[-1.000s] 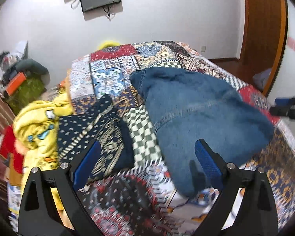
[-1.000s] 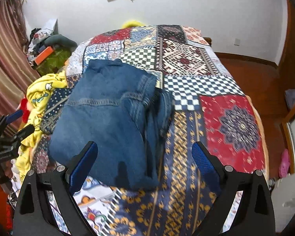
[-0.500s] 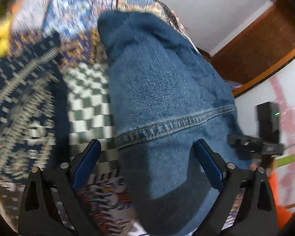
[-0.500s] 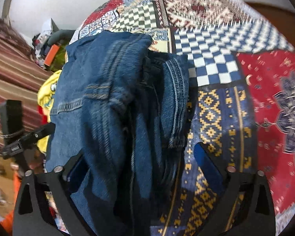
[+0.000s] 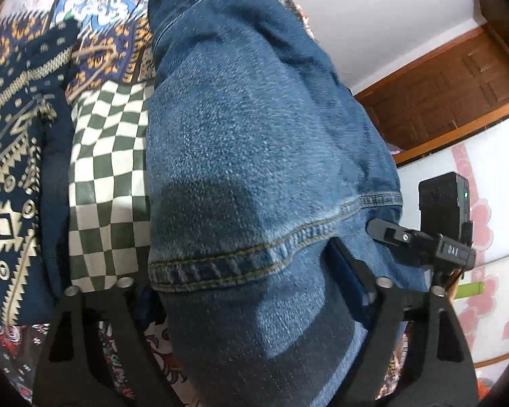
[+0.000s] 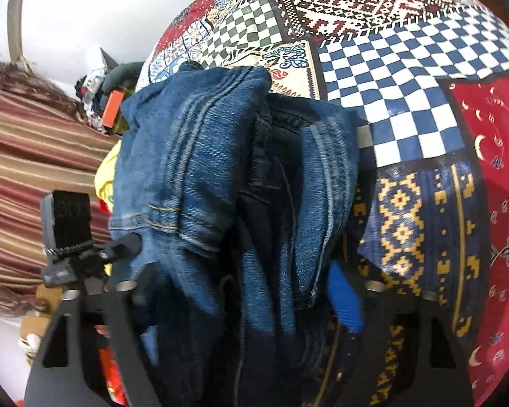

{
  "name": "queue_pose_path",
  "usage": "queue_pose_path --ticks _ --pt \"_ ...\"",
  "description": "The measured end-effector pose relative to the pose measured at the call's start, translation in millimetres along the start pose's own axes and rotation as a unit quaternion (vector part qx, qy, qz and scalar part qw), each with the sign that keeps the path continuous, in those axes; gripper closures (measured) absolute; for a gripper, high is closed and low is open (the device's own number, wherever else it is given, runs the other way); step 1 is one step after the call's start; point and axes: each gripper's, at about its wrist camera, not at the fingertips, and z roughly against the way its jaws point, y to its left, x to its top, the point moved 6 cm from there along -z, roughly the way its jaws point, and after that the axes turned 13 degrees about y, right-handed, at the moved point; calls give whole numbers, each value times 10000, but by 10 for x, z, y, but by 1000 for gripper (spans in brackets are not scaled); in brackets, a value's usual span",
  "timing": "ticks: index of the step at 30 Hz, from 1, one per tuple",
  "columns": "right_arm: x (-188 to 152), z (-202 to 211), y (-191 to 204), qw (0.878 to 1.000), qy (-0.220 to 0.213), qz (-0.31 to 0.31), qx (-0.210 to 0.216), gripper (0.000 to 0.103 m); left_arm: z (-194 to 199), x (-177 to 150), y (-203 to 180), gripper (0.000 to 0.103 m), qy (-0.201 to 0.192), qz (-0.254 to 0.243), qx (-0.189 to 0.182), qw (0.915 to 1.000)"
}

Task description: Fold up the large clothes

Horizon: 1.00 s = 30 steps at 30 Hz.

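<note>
A folded blue denim garment [image 5: 254,156] lies on the patchwork bed cover [image 5: 105,176]. My left gripper [image 5: 241,271] is open, its jaws astride the near end of the denim, one finger under the cloth edge at the left, the other on its right side. In the right wrist view the same denim [image 6: 220,176] shows as thick stacked folds. My right gripper [image 6: 241,281] is open with the bundle between its fingers; its blue pad [image 6: 344,300] is beside the denim's right edge. The other gripper shows at the left [image 6: 85,254].
A folded dark navy patterned cloth [image 5: 13,156] lies left of the denim. Yellow clothing [image 6: 107,173] and a striped curtain [image 6: 23,169] are beyond the bed's left side. A wooden door [image 5: 451,88] stands at the far right.
Both grippers have moved forward and down onto the denim, from hovering back over the bed to straddling the bundle's two ends. The denim now fills both views.
</note>
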Motion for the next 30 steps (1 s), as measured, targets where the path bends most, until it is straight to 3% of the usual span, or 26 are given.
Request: queue_pose_path --ticks 3,8,13,19,25,30 --pt "-30 33 80 10000 -13 -10 -89 55 100 -36 -109 43 -113 -151 24 9998" --pt "-48 155 432 9989 -159 269 -345 66 414 -102 -277 55 -374 -321 -4 9988" --pt "-58 256 1041 9943 -393 785 -602 66 994 -158 -360 56 -864 -498 63 9950" --pt "52 311 1835 9870 -758 1341 -469 67 1892 -284 -242 56 -1538 -609 157 9861" --pt "262 72 2476 9784 -946 1803 -358 67 2549 -190 206 56 -2024 -525 510 9766" --pt "585 -406 2714 9783 -884 1842 -345 67 2638 -75 735 56 -2048 -189 724 9759"
